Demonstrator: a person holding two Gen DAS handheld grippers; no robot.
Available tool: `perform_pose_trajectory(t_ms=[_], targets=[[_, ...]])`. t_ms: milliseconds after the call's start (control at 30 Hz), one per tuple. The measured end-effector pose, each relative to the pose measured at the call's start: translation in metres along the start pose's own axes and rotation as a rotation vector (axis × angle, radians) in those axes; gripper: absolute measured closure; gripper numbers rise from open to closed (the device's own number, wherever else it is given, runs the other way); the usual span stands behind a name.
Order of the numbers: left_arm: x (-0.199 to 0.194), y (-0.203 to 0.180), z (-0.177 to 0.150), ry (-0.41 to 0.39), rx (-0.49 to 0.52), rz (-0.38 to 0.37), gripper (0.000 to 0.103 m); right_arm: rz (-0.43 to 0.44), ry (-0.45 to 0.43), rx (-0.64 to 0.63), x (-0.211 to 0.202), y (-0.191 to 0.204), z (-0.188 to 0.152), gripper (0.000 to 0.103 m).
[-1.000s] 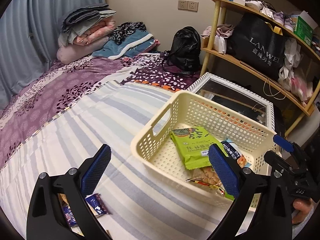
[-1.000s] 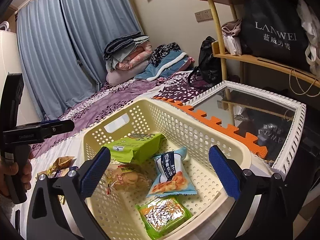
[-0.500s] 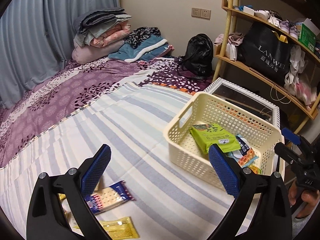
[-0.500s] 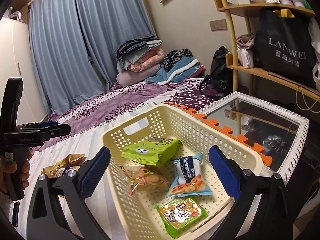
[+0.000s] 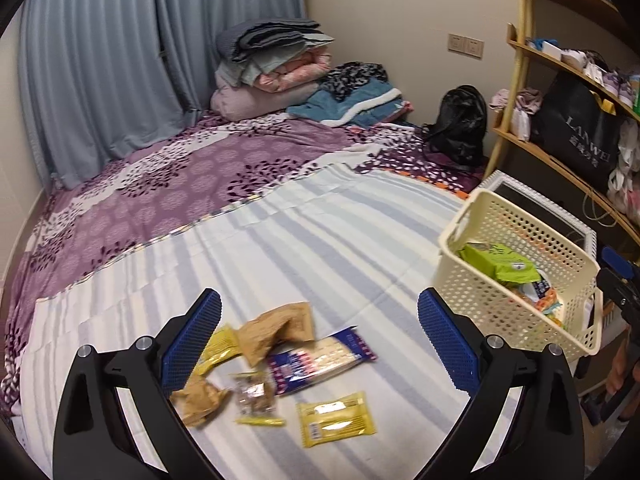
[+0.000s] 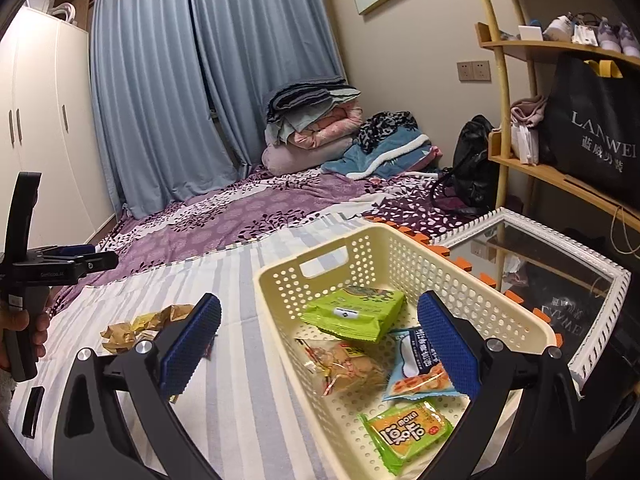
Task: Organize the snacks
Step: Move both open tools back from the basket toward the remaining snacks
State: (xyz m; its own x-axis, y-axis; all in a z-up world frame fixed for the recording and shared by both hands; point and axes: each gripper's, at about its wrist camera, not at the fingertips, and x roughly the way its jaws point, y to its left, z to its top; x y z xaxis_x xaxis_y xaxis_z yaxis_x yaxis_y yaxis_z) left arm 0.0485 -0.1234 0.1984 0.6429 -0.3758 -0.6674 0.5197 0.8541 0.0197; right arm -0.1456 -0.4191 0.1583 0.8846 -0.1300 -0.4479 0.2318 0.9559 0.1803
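The left gripper has its jaws spread wide, blue pads facing each other with nothing between them, and it tilts downward. In the right wrist view its black body shows at the left edge, gripped low on the handle by the person's left hand. The right gripper is likewise wide apart and empty, its pads angled down. The right hand shows only partly at the edge of the left wrist view, wrapped around its handle.

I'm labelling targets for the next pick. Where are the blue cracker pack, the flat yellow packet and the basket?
blue cracker pack (image 5: pixel 320 358): left wrist view, middle of wrapper.
flat yellow packet (image 5: pixel 335 418): left wrist view, its centre.
basket (image 6: pixel 324 258): right wrist view, far wall by the handle slot.
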Motion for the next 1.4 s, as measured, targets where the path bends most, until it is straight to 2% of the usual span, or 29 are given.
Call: perform_pose_trajectory(t_ms=[267,533,1067,1400], targets=[[-0.016,0.061,-0.018,0.002,-0.117,0.081,0.003,0.062,0.018,-0.057,0.005,0.035,-0.001,0.005],[-0.015,0.100,-0.041,0.023,-0.209,0.130,0.003,0.123,0.065,-0.101,0.014,0.067,-0.012,0.005],[0.050,0.152,-0.105,0.163,-0.429,0.190,0.003,0.227,0.208,-0.170,0.047,0.117,-0.049,0.005],[0.093,0.157,-0.127,0.236,-0.473,0.202,0.003,0.251,0.263,-0.180,0.065,0.130,-0.061,0.005]])
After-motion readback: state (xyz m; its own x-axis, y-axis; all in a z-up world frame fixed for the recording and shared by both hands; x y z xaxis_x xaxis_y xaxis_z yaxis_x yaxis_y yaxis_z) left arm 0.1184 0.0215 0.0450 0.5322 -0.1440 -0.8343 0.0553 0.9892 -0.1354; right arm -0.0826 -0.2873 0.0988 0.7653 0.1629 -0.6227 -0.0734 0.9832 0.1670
